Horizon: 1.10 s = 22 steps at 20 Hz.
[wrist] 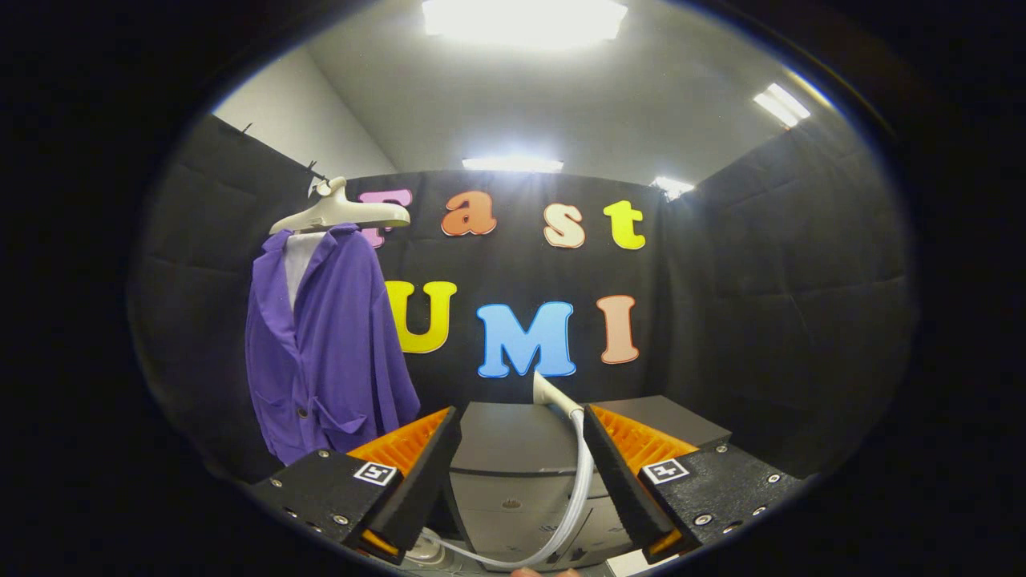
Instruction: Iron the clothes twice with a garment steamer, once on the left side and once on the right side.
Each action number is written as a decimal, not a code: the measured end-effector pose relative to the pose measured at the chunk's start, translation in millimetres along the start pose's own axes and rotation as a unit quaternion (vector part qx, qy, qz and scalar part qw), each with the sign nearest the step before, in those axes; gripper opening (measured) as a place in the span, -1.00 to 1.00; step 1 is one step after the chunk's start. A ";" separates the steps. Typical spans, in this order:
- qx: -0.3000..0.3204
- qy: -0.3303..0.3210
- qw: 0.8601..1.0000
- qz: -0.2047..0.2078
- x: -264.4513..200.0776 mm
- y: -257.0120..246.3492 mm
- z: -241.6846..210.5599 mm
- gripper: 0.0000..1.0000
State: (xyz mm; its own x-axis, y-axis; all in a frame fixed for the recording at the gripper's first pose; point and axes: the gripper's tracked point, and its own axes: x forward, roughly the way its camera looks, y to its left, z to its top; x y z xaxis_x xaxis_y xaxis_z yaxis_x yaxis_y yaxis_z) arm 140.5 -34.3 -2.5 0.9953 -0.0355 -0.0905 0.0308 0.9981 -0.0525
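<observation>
Place type: recording booth set up indoors, a staged test space rather than a home.
Walls: black padded cloth on three sides, open at the top.
Room beyond: white ceiling and white wall above the cloth, with flat panel ceiling lights.
Staged garment: purple jacket on a cream hanger, hung at the cloth wall.
Furniture: grey cabinet against the back cloth.
</observation>
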 end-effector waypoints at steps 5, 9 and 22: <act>0.028 0.015 0.999 0.035 76.1 -3.7 11.1 0.90; 0.054 0.030 0.998 0.014 141.4 -35.8 6.6 0.90; 0.162 0.198 0.966 0.035 294.9 -87.8 -87.0 0.90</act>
State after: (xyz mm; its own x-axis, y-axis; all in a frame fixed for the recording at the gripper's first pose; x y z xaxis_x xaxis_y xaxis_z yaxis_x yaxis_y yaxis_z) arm 423.3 -136.7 -111.1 0.8846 0.0812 -0.4591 0.0549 0.9597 0.2756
